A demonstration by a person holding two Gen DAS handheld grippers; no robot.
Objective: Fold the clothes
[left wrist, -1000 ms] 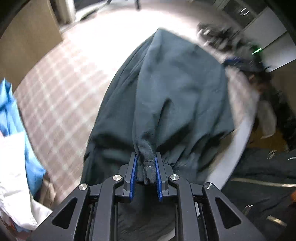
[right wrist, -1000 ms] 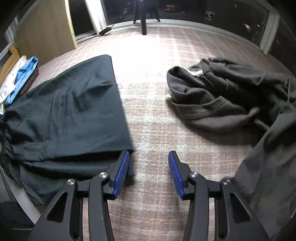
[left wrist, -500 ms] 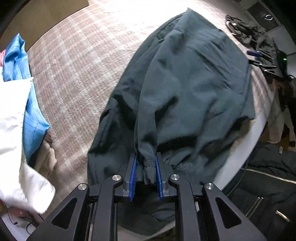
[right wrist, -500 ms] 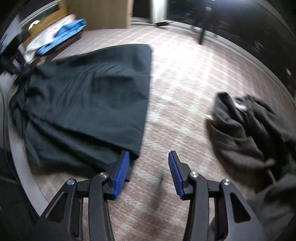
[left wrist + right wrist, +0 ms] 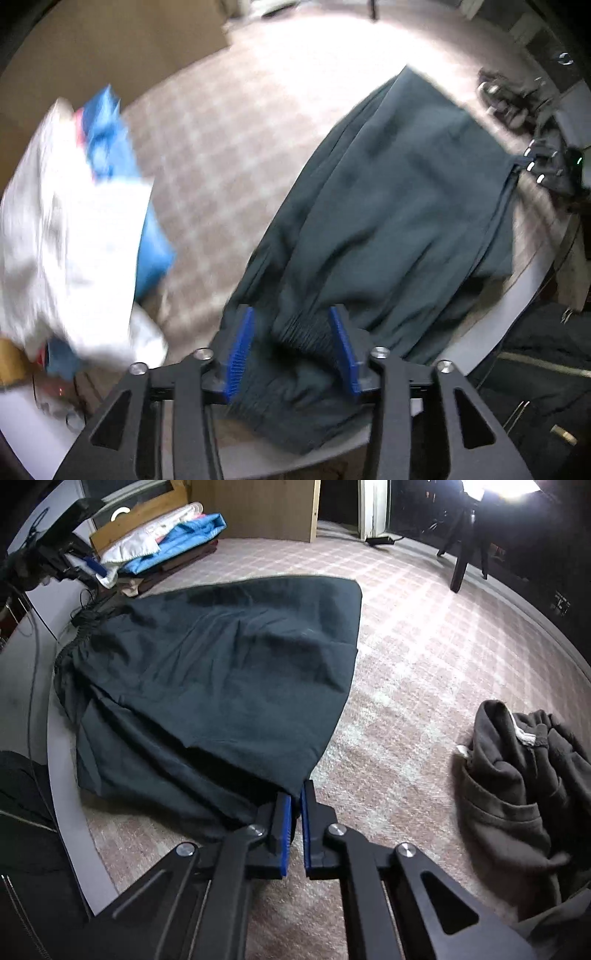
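A dark teal-black garment (image 5: 221,672) with a gathered elastic waistband lies spread on the plaid table cover. In the left wrist view the same garment (image 5: 399,206) stretches away from my left gripper (image 5: 291,347), which is open, its blue pads on either side of the ribbed waistband (image 5: 303,332) without clamping it. My right gripper (image 5: 295,830) is shut on the garment's near hem corner (image 5: 291,790), at the opposite end from the waistband.
A stack of white and blue folded clothes (image 5: 74,229) lies left of the garment; it also shows in the right wrist view (image 5: 166,542). A crumpled dark grey hoodie (image 5: 517,775) lies at the right. The table's white edge (image 5: 498,332) runs close by.
My left gripper has opened and let go of the waistband. My right gripper has moved onto the hem corner and shut on it.
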